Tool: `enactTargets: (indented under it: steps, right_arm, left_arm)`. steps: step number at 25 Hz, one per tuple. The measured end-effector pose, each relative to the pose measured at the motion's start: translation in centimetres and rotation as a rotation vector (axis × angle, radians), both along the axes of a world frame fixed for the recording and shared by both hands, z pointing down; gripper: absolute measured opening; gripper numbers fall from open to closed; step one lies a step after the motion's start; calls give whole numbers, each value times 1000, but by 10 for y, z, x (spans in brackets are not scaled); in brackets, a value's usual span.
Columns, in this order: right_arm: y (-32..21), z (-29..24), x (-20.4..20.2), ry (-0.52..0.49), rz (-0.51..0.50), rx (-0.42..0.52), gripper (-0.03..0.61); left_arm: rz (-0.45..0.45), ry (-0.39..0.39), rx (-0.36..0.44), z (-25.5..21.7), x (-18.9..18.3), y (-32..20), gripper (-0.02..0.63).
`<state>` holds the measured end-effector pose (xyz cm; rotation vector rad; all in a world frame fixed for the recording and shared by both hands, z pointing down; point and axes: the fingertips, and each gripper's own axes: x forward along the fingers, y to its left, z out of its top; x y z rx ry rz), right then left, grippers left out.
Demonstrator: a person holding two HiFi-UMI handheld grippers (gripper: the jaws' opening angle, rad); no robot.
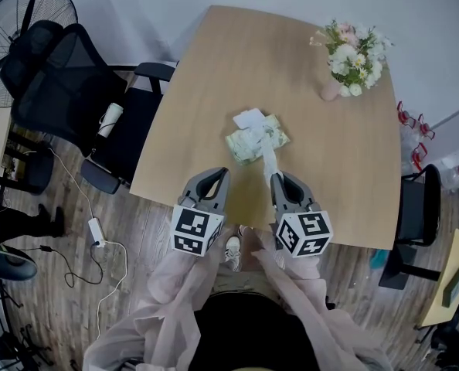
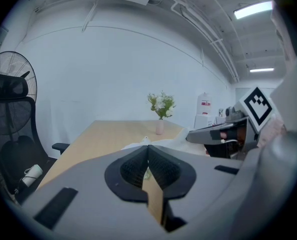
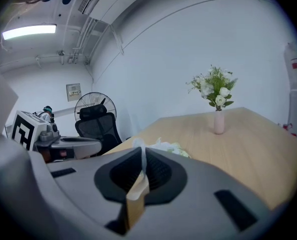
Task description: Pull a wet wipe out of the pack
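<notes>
The wet wipe pack (image 1: 256, 141), pale green with its white flap (image 1: 249, 118) lifted, lies in the middle of the wooden table (image 1: 214, 68). A white wipe (image 1: 270, 161) stretches from the pack's opening back to my right gripper (image 1: 277, 178), which is shut on its end. In the right gripper view the wipe (image 3: 138, 144) runs up between the closed jaws of the gripper (image 3: 142, 153), with the pack (image 3: 172, 148) just beyond. My left gripper (image 1: 222, 175) hovers over the near table edge, left of the pack, shut and holding nothing (image 2: 148, 148).
A pink vase of flowers (image 1: 351, 56) stands at the table's far right. A black office chair (image 1: 67, 91) and a fan (image 1: 13, 22) are on the left, another chair (image 1: 419, 207) on the right. Cables lie on the floor (image 1: 98, 238).
</notes>
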<state>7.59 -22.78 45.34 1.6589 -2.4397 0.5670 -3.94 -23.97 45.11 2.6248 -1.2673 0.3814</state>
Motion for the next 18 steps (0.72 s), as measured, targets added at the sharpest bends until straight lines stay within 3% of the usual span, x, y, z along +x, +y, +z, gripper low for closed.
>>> enactTargets:
  steps: [18]
  right_arm:
    - [17,-21,64,70,163,49,15]
  left_arm:
    - [2,33,38,-15,0,-2,11]
